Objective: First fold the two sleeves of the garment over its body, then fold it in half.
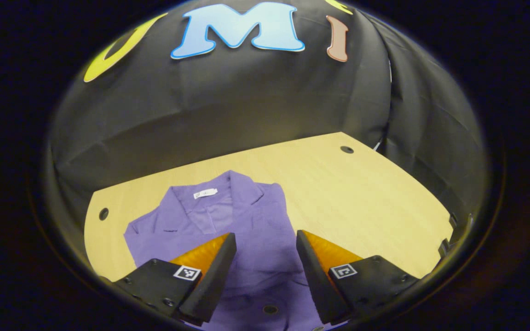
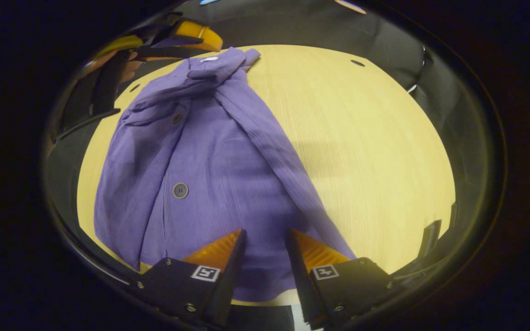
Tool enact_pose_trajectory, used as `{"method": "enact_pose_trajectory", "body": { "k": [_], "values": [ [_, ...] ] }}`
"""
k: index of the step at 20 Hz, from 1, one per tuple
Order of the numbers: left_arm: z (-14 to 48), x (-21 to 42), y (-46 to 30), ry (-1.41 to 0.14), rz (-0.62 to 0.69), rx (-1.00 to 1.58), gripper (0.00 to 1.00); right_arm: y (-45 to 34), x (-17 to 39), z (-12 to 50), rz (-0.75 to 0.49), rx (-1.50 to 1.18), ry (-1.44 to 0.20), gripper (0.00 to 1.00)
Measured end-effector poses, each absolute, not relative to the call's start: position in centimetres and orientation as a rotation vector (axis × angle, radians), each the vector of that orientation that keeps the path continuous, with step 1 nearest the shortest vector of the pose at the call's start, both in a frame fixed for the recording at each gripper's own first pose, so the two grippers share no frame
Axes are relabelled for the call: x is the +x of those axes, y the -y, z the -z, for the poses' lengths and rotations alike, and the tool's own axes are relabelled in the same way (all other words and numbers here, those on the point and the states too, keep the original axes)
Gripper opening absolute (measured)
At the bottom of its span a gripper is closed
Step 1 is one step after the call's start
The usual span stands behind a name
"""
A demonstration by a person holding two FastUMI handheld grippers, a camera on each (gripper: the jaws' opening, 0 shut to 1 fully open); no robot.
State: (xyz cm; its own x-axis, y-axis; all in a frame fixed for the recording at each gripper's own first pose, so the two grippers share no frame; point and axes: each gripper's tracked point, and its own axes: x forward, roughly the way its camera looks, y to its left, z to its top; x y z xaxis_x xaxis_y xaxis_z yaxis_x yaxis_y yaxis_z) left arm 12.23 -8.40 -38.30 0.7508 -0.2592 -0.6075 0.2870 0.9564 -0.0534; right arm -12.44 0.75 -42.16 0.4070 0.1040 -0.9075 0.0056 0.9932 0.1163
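Left gripper (image 1: 265,241): fingers stood apart, nothing between them; it hung above the garment's body, facing the collar.
Right gripper (image 2: 265,239): fingers likewise parted, empty, poised over the garment's lower hem.
Garment (image 2: 210,170): purple button-front shirt lay on the table, both sleeves folded in over the body, collar at the far end; not yet folded in half.
Collar (image 1: 221,193): lay open, with a white tag inside.
Button (image 2: 180,190): dark, on the front placket.
Table (image 2: 361,138): light wood, bare to one side of the garment.
Other gripper (image 2: 191,39): seen from the right gripper view beyond the collar, a hand holding it; its state could not be told there.
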Motion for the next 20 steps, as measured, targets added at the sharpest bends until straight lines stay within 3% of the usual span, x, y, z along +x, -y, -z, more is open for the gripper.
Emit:
{"method": "enact_pose_trajectory", "body": {
  "k": [2, 3, 8, 20],
  "values": [
    [38.7, 10.5, 6.6, -0.671, 0.276, 0.051, 0.87, -1.0, -12.4, 41.9, -0.070, 0.105, -1.156, 0.78],
    [39.0, 9.6, 5.6, -0.678, 0.265, 0.057, 0.88, -1.0, -12.4, 42.0, -0.073, 0.092, -1.161, 0.81],
    [40.1, 4.0, 1.0, -0.732, 0.211, 0.040, 0.97, -1.0, -12.7, 42.3, -0.080, 0.015, -1.181, 0.82],
    [42.8, -13.6, -6.9, -0.909, 0.089, 0.056, 0.96, -1.4, -12.6, 42.6, -0.061, 0.005, -1.229, 0.83]
  ]
}}
